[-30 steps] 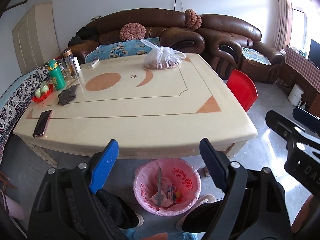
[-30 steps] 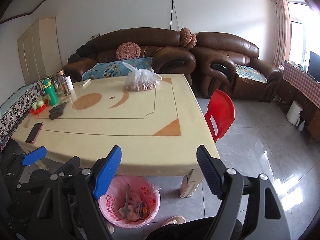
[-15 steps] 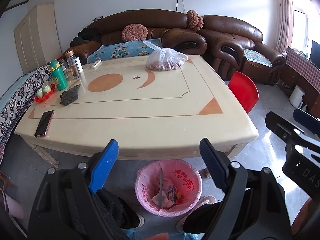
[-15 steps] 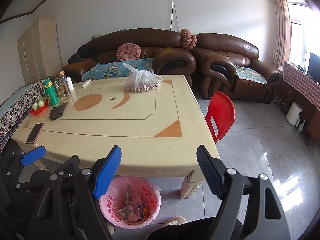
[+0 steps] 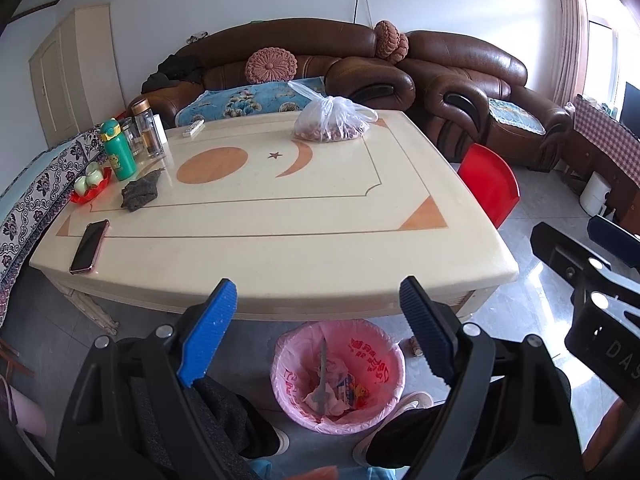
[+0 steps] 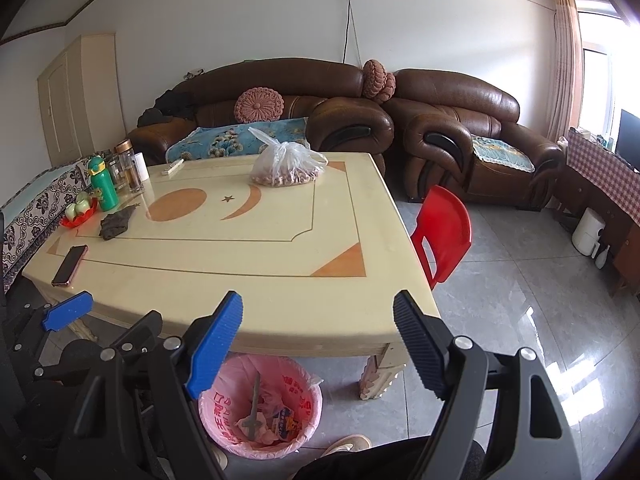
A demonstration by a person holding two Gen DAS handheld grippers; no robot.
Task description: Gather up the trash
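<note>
Bin (image 5: 338, 376) is sitting on the floor under the worktop's (image 5: 280, 240) near edge, below both grippers; left gripper (image 5: 316, 320) is hovering nearer, right gripper (image 6: 316, 330) beside it, fingers (image 5: 208, 336) gaping wide, gripping nothing.

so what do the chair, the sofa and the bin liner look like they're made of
Chair: likely moulded plastic, a smooth uniform red shell with a soft sheen.
Sofa: leather or a look-alike, brown and glossy with creased, padded arms.
Bin liner: thin pink plastic film, crinkled over the rim, with red print.
</note>
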